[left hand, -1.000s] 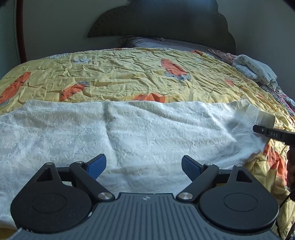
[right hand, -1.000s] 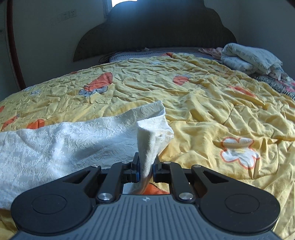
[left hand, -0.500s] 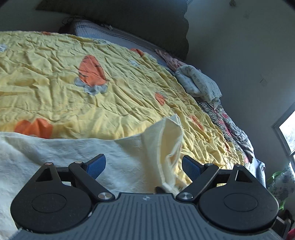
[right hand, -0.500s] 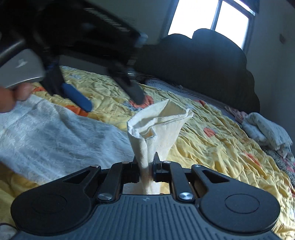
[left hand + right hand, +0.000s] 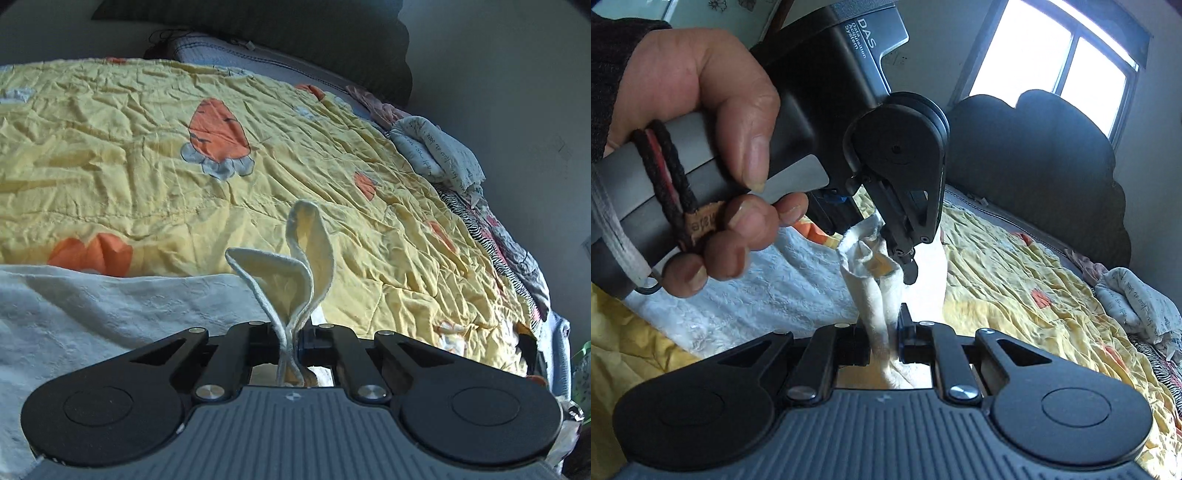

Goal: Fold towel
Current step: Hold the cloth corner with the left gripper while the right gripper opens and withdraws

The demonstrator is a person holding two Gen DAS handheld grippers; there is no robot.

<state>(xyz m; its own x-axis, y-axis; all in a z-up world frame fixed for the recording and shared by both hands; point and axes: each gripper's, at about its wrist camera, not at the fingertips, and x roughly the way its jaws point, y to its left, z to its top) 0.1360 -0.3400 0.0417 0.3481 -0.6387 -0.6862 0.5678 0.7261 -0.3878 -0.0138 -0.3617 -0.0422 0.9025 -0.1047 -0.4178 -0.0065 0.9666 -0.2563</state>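
Observation:
A white textured towel [image 5: 110, 317] lies across the near part of the bed. One raised, bunched corner [image 5: 295, 266] stands between the pads of my left gripper [image 5: 291, 341], whose jaws are closing and press on it. In the right wrist view my right gripper [image 5: 882, 341] is shut on the same bunched towel corner [image 5: 881, 314], a little below. The left gripper [image 5: 905, 266] reaches in from above and pinches the fabric, held by a person's hand [image 5: 701, 110].
A crumpled yellow bedspread [image 5: 184, 166] with orange patches covers the bed. A dark headboard [image 5: 1034, 166] and a pillow [image 5: 229, 55] stand at the far end. Folded cloths [image 5: 436, 151] and striped fabric [image 5: 491, 243] lie along the right edge. A window [image 5: 1052, 55] is behind.
The left gripper swung right to the lifted towel corner and went from wide open to shut on it. The right gripper rolled and lifted the corner, keeping its grip.

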